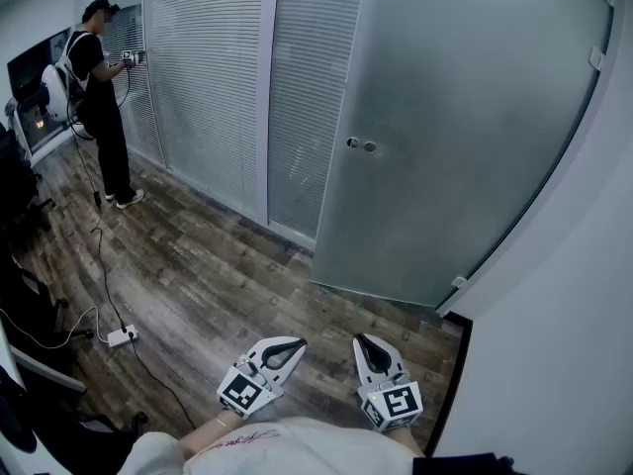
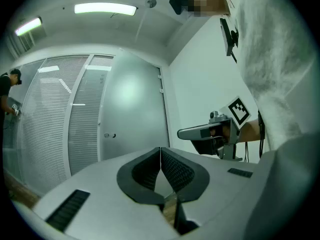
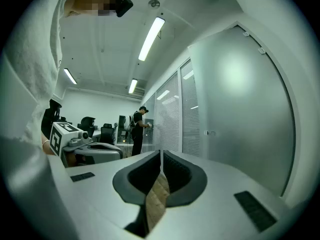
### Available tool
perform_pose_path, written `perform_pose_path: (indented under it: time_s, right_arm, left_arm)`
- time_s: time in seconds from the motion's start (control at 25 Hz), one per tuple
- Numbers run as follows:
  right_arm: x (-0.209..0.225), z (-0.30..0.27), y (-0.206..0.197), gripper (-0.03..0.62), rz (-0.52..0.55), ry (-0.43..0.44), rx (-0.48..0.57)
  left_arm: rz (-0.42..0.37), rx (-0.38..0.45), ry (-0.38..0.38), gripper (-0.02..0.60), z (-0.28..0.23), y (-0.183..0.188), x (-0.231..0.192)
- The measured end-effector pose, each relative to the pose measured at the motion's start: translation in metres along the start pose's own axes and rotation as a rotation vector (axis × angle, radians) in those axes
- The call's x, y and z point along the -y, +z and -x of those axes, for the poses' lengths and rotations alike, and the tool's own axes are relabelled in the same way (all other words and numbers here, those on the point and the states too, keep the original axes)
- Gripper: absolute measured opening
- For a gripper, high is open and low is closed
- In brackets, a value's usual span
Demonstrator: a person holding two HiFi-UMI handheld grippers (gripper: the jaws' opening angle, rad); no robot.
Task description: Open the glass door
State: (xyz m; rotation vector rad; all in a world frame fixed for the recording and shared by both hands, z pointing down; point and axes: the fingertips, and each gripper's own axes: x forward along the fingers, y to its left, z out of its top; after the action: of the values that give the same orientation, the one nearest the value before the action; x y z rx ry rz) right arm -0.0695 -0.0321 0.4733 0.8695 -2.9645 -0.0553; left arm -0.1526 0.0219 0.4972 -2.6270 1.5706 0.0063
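Note:
A frosted glass door (image 1: 465,127) stands ahead, closed, with a small round knob (image 1: 360,144) near its left edge. The knob (image 2: 109,135) shows small in the left gripper view, and the knob (image 3: 210,132) in the right gripper view. My left gripper (image 1: 297,344) and right gripper (image 1: 362,341) are held low, close to my body, side by side and well short of the door. Both point level toward it. Each has its jaws together with nothing between them. The right gripper (image 2: 186,132) also shows in the left gripper view.
Glass panels with blinds (image 1: 213,77) run left of the door. A person (image 1: 104,97) stands at the far left by those panels. A cable and power strip (image 1: 122,336) lie on the wood floor. A white wall (image 1: 574,295) rises at right. Office chairs (image 3: 87,124) stand further back.

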Motion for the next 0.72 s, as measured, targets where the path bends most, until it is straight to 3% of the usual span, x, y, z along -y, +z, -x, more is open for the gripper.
perform_pose_path:
  time_s: [0.12,0.36,0.72]
  right_arm:
    - [-0.003,-0.003,0.001,0.032,-0.004,0.01,0.018]
    - [-0.005,-0.006,0.001,0.032,-0.004,0.015,0.009]
    - [-0.007,-0.011,-0.001,0.032,-0.029,0.031,0.026]
  left_arm:
    - [-0.02,0.015,-0.004,0.018,0.001,-0.001,-0.003]
    - [0.016,0.001,0.005,0.018,0.006,-0.001,-0.006]
    - [-0.018,0.023,-0.001,0.018,0.006,-0.011,-0.011]
